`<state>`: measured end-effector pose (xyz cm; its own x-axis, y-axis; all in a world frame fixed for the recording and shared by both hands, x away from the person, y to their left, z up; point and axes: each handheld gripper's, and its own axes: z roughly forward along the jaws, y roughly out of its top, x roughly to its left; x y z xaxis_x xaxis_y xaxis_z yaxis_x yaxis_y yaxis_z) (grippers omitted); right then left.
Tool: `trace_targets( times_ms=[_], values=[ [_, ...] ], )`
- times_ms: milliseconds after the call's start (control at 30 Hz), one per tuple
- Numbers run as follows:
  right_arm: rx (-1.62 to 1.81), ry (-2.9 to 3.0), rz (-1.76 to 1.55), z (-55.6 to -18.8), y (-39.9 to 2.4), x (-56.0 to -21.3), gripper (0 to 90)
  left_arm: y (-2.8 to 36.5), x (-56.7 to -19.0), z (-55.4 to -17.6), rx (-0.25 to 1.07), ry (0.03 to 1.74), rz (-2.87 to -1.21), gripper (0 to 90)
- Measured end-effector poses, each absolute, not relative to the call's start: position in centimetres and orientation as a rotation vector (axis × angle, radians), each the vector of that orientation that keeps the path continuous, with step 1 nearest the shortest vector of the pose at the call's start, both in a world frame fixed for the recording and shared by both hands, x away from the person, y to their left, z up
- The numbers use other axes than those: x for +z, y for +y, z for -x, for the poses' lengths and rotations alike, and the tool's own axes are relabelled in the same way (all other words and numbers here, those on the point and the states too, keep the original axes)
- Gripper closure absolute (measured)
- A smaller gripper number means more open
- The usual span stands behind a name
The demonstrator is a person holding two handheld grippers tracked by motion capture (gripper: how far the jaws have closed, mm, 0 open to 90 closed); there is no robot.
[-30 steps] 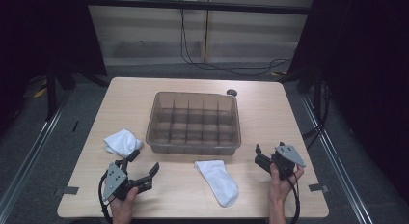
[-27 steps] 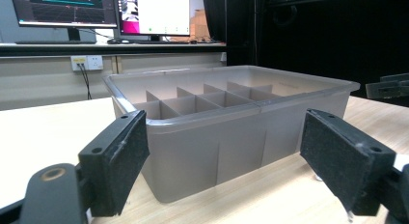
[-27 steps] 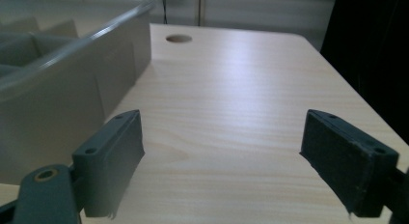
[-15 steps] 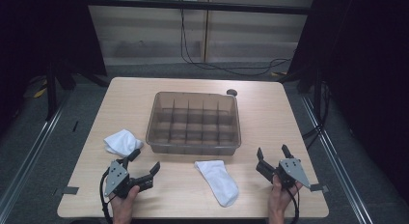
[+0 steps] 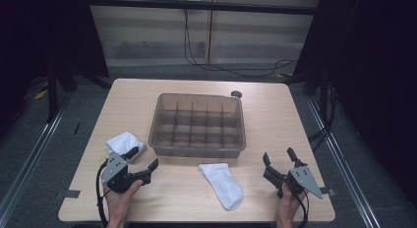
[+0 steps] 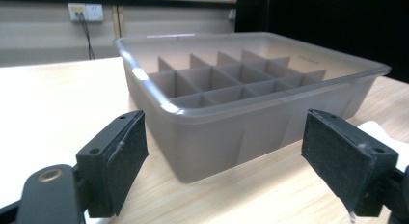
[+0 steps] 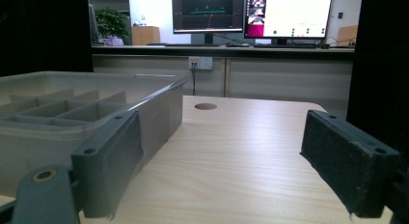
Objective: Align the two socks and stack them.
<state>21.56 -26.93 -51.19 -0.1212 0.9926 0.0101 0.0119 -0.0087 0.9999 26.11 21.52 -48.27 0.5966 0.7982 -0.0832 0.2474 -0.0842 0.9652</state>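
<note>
A translucent grey divided box [image 5: 200, 125] stands in the middle of the wooden table [image 5: 275, 115]. A white sock [image 5: 223, 184] lies flat in front of it, and a bunched white sock [image 5: 123, 141] rests at the left. My left gripper [image 5: 142, 161] is open near the front left, beside the bunched sock, its jaws empty and aimed at the box [image 6: 251, 98]. My right gripper [image 5: 279, 156] is open at the front right, holding nothing, with the box [image 7: 72, 118] to its left.
A small round hole [image 5: 236, 94] sits in the table behind the box, also seen as a hole [image 7: 206, 106] ahead of the right gripper. Cables hang along the wall beyond the far edge. Dark floor surrounds the table.
My right gripper has drawn back toward the front edge and swung its jaws to point forward. My left gripper has shifted slightly toward the near edge. Both stay open.
</note>
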Motion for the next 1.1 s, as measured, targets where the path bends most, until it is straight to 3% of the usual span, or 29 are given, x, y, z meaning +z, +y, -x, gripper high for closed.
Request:
trace_targets(
  times_ms=[600,867,967,1100],
  values=[
    [1.317,1.316,-1.151,-21.6,-27.0,-51.2,14.1,23.3,-47.2,-29.8,0.494,1.138,-1.798,22.6],
    [1.324,1.321,-1.15,-21.6,-27.0,-51.2,14.2,23.5,-44.8,-32.2,0.483,1.145,-1.966,24.7],
    [1.326,1.324,-1.147,-21.6,-27.0,-51.2,14.2,24.2,-44.4,-32.8,0.526,1.207,-2.013,25.4],
    [1.327,1.324,-1.148,-21.6,-27.0,-51.2,14.2,24.6,-44.1,-34.1,0.486,1.259,-2.112,25.9]
  ],
)
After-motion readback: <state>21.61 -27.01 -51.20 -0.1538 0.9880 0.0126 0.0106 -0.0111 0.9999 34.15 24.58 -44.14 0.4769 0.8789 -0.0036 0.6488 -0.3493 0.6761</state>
